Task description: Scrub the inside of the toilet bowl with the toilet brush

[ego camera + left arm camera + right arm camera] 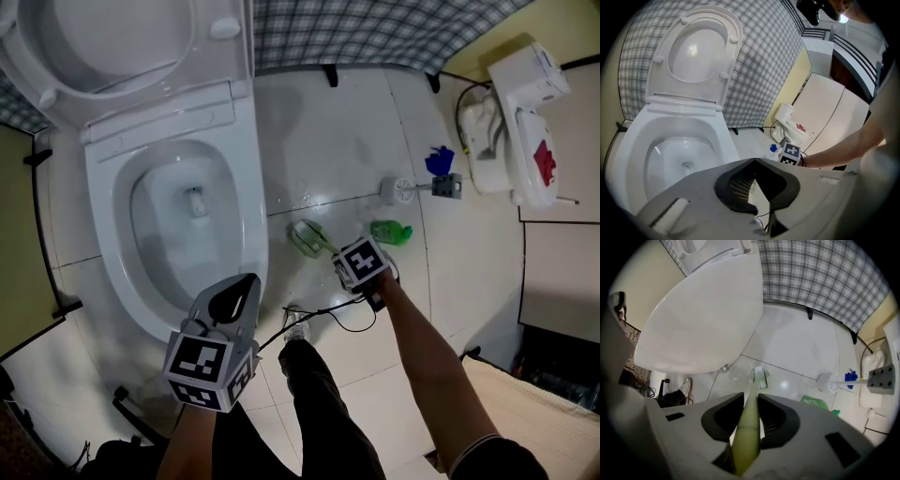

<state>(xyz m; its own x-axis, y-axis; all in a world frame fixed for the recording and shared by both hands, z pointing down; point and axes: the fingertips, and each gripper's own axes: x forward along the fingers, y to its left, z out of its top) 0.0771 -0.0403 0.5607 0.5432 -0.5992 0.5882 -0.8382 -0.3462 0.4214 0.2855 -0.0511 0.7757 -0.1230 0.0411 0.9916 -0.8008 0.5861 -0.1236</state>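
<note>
White porcelain fills the left of the head view: the toilet (248, 187) stands with its lid (103, 37) raised, and the frame edge cuts off the lid's top. Its bowl (159, 248) lies open. At the far right of the tiled floor (347, 122) sits a white appliance (516, 122) with a red mark; what it is cannot be made out.

The left gripper (242, 286) hovers over the near rim of the toilet, jaws brought together with nothing between them. The right gripper (751, 404) points down at the floor beside the toilet; in the head view its marker cube hides its jaws. Its own view shows them clamped on the pale green handle of the toilet brush (758, 376), partly open around it. The brush's head rests on the tiles, outside the bowl.

Just beyond lie a green bottle (391, 232) and a second, white brush (403, 190). A small blue object (439, 159) near that brush is too small to identify.
</note>
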